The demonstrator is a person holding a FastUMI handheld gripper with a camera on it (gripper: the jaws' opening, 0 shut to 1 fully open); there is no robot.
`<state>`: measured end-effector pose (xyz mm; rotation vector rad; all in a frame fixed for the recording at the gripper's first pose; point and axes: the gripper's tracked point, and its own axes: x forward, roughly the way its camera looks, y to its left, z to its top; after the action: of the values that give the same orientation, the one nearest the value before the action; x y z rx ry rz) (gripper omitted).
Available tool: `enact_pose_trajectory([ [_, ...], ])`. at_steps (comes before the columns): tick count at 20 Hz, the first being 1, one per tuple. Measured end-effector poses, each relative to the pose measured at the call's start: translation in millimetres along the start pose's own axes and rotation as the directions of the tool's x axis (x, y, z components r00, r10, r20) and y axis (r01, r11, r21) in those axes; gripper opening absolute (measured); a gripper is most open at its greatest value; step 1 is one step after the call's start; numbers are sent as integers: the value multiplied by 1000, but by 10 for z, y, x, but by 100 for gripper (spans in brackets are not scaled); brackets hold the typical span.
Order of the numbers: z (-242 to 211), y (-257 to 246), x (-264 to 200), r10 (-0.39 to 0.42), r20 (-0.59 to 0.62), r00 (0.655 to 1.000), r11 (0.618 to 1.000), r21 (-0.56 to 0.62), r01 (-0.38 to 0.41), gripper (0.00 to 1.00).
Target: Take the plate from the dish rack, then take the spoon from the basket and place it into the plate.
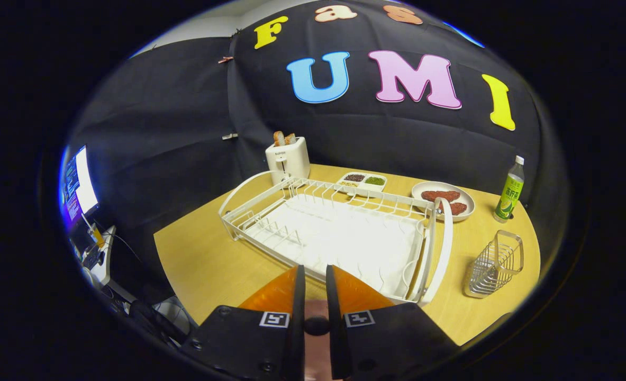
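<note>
The tongs (315, 278) at the bottom centre of the frame are narrowed to a slim gap with nothing between them, held above the near edge of the white dish rack (344, 233) on the bench (201, 259). A plate (444, 238) stands on edge at the rack's right end. The wire basket (495, 263) sits lower right; any spoon in it cannot be made out. The first step seems to be in hand: next, the tongs should widen and swing right toward the plate's rim.

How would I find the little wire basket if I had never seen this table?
Start at the big white dish rack in the middle of the wooden table, just beyond the nearly closed tongs. Beside the rack's curved end handle, below the green bottle, stands the wire basket. It is the one small, see-through silver cage there.
</note>
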<state>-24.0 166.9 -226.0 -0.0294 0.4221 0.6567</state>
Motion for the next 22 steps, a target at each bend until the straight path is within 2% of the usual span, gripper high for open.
enact_pose_trajectory([
  [2,17,-87,-58,-12,-21,1000,1000,-3,12,29],
  [4,164,-140,-154,-17,-15,1000,1000,4,17,47],
  [7,579,-311,-378,-82,57,995,996,35,80,90],
  [9,927,-482,-592,-154,126,980,987,59,147,99],
  [12,1426,-750,-965,-285,237,929,959,68,277,99],
  [15,1805,-1026,-1485,-414,326,850,909,112,400,100],
  [19,1922,-1334,-2090,-558,357,749,828,169,535,99],
  [22,1858,-1438,-2454,-630,377,679,773,216,597,99],
])
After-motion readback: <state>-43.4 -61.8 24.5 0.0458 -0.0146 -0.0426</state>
